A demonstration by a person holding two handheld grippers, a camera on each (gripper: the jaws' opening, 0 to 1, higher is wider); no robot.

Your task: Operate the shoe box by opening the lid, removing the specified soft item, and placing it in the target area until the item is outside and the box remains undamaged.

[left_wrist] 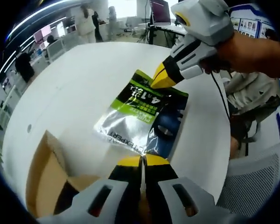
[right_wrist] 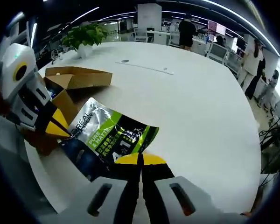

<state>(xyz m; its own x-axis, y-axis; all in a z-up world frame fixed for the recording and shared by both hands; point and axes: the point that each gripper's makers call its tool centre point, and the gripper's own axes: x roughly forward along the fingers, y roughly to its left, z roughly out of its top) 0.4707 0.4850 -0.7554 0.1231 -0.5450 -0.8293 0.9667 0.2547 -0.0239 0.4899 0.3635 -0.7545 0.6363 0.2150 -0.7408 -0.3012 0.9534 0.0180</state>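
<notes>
Pouch [left_wrist: 142, 119], soft foil sachet, out of the shoe box [right_wrist: 72, 84] and held taut over the white table [left_wrist: 84, 79] near its edge. My left gripper [left_wrist: 142, 161] is closed on one end, my right gripper [right_wrist: 140, 158] closed on the other, probably to keep it flat for laying down. Silver, green and dark blue print, crinkled, glossy. Box open beside it, cardboard looks intact
</notes>
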